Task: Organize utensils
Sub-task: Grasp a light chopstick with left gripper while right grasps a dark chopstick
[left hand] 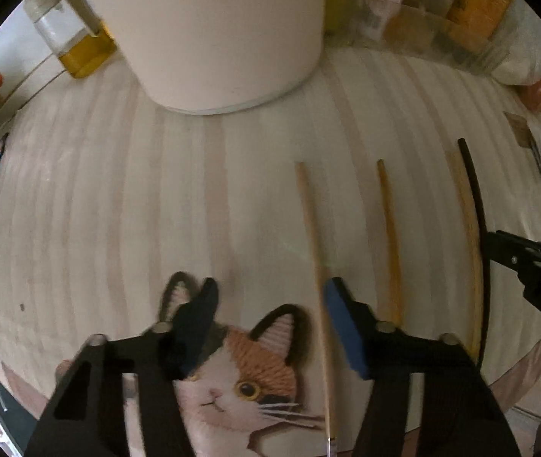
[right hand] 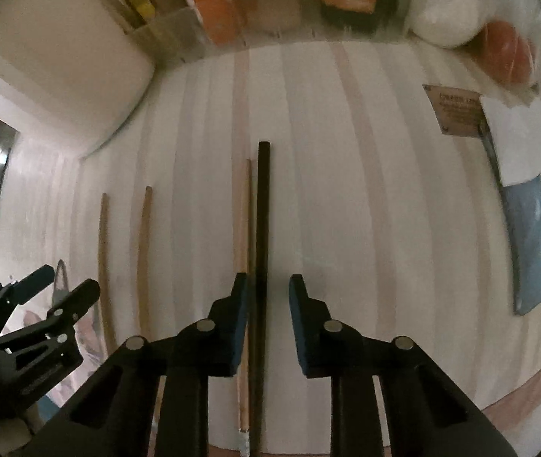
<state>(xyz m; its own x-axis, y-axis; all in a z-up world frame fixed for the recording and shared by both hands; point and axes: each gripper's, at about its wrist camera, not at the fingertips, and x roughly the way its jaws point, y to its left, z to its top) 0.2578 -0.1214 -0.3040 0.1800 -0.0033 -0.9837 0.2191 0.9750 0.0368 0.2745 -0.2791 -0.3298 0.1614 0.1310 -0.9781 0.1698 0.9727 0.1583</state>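
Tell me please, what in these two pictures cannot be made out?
- White container, left wrist view: top cut off by the frame, so its contents are hidden.
- Black chopstick, right wrist view: near end hidden behind the right gripper.
- Pale chopstick, left wrist view: lower part blurred beside the left gripper.
- Packets at the back, right wrist view: too blurred to identify.
- Label, right wrist view: text too small.

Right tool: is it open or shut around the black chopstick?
Open. The right tool straddles the black chopstick, with visible gaps between both pads and the stick, which lies flat on the table.
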